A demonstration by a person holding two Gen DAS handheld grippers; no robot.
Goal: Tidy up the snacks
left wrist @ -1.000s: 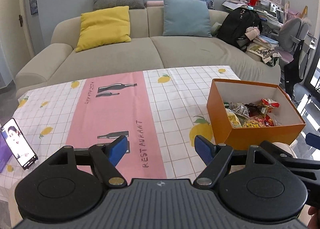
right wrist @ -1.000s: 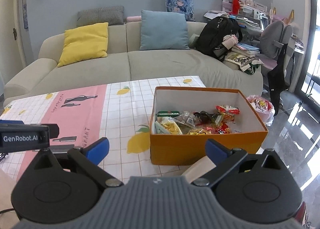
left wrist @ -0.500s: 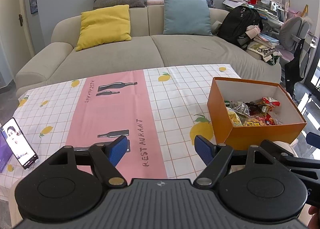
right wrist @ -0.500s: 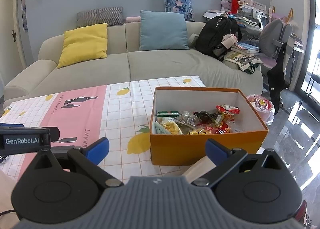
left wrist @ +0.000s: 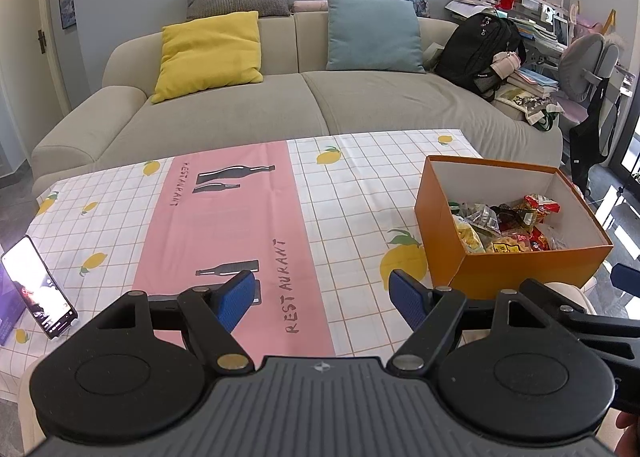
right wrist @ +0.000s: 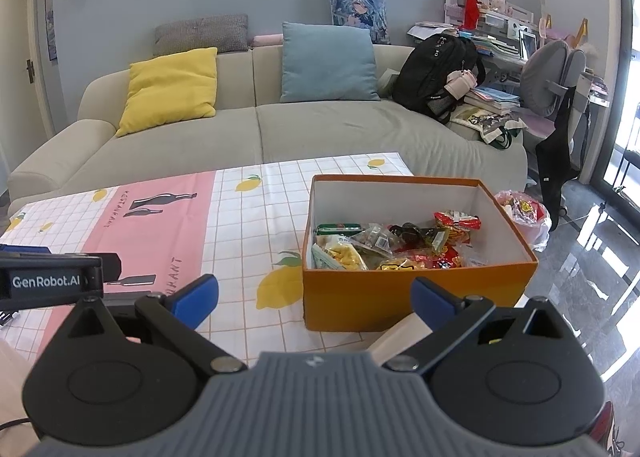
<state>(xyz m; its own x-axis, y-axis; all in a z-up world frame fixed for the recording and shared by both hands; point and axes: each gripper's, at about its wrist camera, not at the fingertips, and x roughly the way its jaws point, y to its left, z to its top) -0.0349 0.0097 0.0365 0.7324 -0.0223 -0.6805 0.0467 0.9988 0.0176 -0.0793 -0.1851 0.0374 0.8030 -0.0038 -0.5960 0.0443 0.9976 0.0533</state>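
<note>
The orange box (right wrist: 416,293) sits at the right end of the table (left wrist: 352,193), and the snacks (right wrist: 400,245) are piled inside it, mostly toward its near-left part. Its long side runs left-right in the right wrist view, open top facing up. Both grippers hover at the near edge of the table, holding nothing: left gripper (left wrist: 322,299) has its tongs spread wide, and the right gripper (right wrist: 316,299) is spread wide too, in front of the box. Only the left view catches the phone (left wrist: 38,287) propped far left of the box. Only the right view shows the plastic bag (right wrist: 524,217) on the floor beyond the box.
</note>
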